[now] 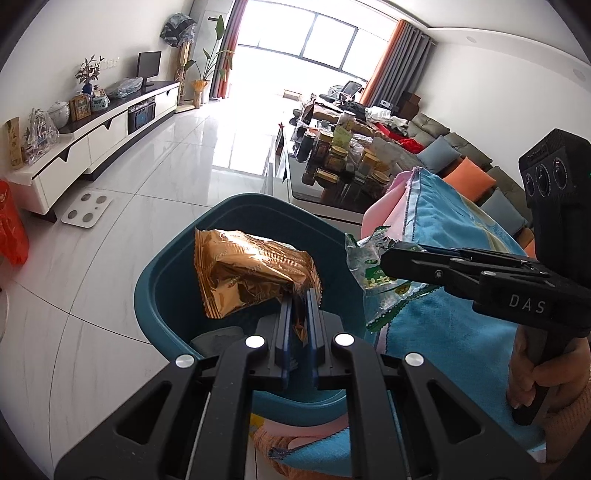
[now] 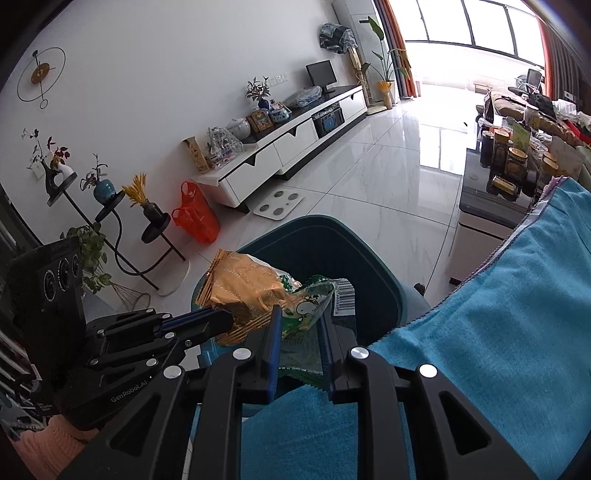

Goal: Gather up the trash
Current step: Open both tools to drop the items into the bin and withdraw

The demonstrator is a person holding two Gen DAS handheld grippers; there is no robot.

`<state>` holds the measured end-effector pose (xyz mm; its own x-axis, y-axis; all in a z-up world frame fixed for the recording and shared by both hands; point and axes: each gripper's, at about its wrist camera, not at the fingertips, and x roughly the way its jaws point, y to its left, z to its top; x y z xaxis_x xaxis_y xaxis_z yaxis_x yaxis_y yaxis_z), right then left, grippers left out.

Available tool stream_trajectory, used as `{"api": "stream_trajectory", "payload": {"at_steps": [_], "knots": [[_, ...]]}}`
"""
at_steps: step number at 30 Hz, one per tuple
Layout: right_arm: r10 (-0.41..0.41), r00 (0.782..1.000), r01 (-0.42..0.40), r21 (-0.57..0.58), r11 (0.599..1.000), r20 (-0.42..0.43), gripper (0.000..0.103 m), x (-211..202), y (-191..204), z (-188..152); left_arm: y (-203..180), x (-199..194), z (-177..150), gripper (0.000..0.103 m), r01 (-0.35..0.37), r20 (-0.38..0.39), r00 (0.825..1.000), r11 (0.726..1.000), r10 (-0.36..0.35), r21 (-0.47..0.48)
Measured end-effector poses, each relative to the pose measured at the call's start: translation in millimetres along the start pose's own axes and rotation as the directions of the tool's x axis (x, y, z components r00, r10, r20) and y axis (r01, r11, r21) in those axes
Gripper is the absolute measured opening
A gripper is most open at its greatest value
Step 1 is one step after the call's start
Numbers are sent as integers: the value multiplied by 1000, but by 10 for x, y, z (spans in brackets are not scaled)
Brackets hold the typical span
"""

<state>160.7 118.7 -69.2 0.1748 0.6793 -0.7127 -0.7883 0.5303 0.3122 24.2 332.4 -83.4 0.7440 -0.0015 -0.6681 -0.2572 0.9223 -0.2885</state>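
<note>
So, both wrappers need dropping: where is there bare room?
Inside the teal bin, its far half is bare beyond the gold wrapper. The white floor is open. The glass table, packed with jars, is crowded.

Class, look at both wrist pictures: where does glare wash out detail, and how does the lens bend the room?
Left wrist view: the window is blown out white, its glare spilling over the tiled floor and glinting on the gold wrapper. Right wrist view: the window is overexposed, the floor below shines. Both views: fisheye curves walls and furniture, with dark corners.
</note>
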Motion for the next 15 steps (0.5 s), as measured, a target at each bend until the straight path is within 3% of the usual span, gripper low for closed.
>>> {"api": "stream_trajectory", "payload": {"at_steps": [6,15], "knots": [[1,1000,0,27,1000,-23,23,45,-66,25,-11,134,9,9,6,-24,1000,1000,-6,0],[-2,1000,2,51,999,8,27,-63,-155,-27,-54,209,32,25,7,-4,1000,1000,-7,-19]]}}
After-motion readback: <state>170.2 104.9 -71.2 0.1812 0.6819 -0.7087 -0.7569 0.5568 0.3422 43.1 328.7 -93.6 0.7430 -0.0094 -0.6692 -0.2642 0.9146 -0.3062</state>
